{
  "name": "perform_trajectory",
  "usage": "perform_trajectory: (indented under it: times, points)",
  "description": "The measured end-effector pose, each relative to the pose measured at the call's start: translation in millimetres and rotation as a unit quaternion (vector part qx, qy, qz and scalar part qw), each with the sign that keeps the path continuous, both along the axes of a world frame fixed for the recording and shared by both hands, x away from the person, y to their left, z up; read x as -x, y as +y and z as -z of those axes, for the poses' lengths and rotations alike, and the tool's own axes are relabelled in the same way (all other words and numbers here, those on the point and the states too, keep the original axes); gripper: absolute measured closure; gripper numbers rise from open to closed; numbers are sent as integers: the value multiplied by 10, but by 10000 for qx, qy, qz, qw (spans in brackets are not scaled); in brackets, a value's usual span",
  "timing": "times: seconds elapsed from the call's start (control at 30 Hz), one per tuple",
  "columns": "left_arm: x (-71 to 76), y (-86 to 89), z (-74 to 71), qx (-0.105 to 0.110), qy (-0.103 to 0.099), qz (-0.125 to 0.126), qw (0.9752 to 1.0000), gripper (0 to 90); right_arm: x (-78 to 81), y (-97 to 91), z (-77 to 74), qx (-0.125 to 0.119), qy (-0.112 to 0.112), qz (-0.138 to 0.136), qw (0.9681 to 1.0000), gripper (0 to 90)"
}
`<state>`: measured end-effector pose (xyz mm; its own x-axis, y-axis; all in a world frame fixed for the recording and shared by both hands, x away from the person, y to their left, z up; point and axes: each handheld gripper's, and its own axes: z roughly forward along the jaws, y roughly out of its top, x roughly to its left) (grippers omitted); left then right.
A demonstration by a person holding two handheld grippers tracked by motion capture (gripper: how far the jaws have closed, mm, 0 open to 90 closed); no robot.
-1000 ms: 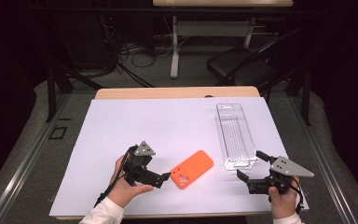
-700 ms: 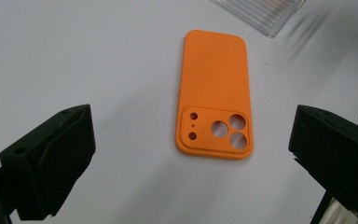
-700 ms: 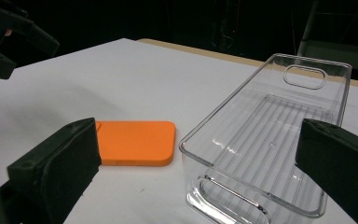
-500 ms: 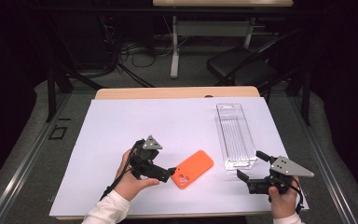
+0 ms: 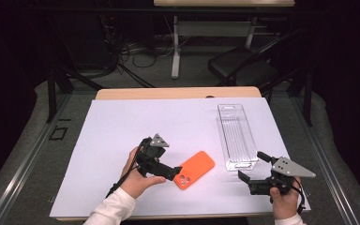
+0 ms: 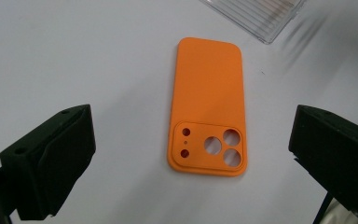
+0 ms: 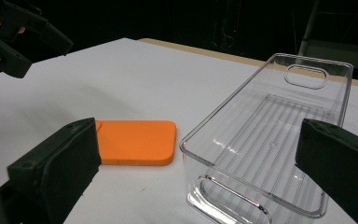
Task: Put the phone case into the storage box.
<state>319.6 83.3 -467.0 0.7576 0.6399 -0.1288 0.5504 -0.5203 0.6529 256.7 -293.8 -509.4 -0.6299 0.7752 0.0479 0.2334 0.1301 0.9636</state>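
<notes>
An orange phone case lies camera-holes-up on the white table sheet, framed between the left gripper's spread, empty jaws — lined up for a grasp; the right gripper is held unclenched beside the clear bin.

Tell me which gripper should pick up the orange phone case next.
Left. The left gripper is open right at the camera end of the orange phone case, which lies between its jaws in its own view. The right gripper sits farther off, by the clear bin.
</notes>
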Motion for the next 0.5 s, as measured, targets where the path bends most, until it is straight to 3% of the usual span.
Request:
perform_trajectory:
  times: [0.5]
  points:
    - [-86, -216, 3, -225, 138, 100, 9996, 6, -10, 2, 5, -27, -14, -26, 10000, 0]
